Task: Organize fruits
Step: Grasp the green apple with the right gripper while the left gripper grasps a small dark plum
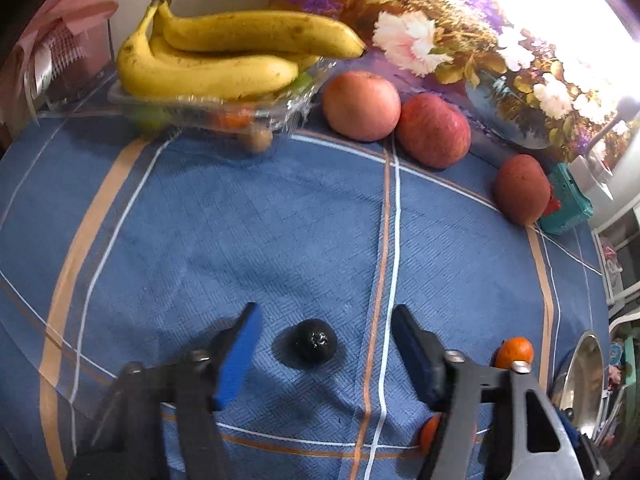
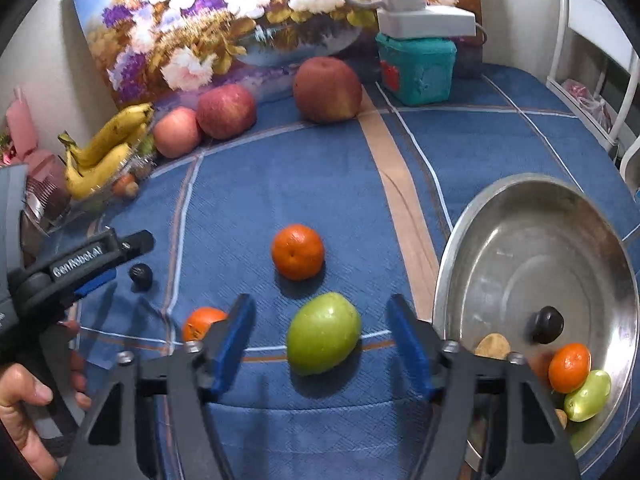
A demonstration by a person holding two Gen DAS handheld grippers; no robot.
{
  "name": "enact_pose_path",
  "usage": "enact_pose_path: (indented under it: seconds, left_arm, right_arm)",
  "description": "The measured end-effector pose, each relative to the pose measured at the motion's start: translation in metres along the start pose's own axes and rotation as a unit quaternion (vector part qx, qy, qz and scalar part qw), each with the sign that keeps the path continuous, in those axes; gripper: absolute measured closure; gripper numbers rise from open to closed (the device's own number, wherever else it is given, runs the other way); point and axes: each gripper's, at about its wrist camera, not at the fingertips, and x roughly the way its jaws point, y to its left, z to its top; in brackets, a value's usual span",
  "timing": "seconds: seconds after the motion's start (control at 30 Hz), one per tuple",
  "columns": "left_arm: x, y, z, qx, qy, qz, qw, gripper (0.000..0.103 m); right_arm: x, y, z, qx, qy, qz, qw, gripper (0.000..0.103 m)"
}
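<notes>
Left gripper [image 1: 324,340]: jaws spread, blue pads clear on either side of a small dark fruit [image 1: 314,344] that lies on the blue checked cloth [image 1: 280,220] — no contact seen. Seen from the right wrist, the same gripper [image 2: 120,262] reaches in from the left edge, held by a hand [image 2: 28,404], with the dark fruit [image 2: 141,275] just beyond its tips.

Right gripper [image 2: 322,344]: jaws likewise spread, straddling a green fruit [image 2: 323,334] on the cloth; gaps show on both sides, so nothing is pinched.

Loose on the cloth: one mandarin [image 2: 298,252] just beyond the green fruit, a second mandarin [image 2: 202,322] partly hidden behind the right gripper's left finger.

Steel bowl [image 2: 520,208] at the right — holds a dark fruit, a mandarin, a green fruit and some brownish pieces that cannot be identified.

Rear of table: three red apples [image 2: 226,111] in a row before a flower painting [image 2: 240,20]; bananas [image 1: 224,56] rest on a clear plastic tray [image 1: 288,108]; a teal box [image 2: 416,68] stands to the right of the apples.
</notes>
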Motion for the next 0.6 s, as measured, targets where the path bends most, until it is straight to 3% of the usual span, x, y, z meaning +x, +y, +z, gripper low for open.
enact_pose_path:
  seconds: [0.27, 0.37, 0.43, 0.6]
  left_arm:
    - [0.01, 0.005, -0.003, -0.014, 0.016, 0.005, 0.9998, 0.076]
    - [0.01, 0.007, -0.003, -0.019, 0.017, 0.001, 0.9997, 0.078]
    - [0.011, 0.008, -0.002, -0.022, 0.018, -0.003, 0.9996, 0.078]
    - [0.002, 0.011, -0.004, -0.03, 0.025, -0.003, 0.9992, 0.078]
  right_arm:
    - [0.015, -0.008, -0.009, 0.012, 0.031, -0.003, 0.999, 0.045]
    - [0.016, -0.008, -0.01, 0.015, 0.033, 0.003, 0.999, 0.048]
    - [0.015, -0.006, -0.01, 0.012, 0.031, 0.008, 0.999, 0.058]
    - [0.013, -0.003, -0.011, 0.006, 0.029, 0.012, 0.999, 0.058]
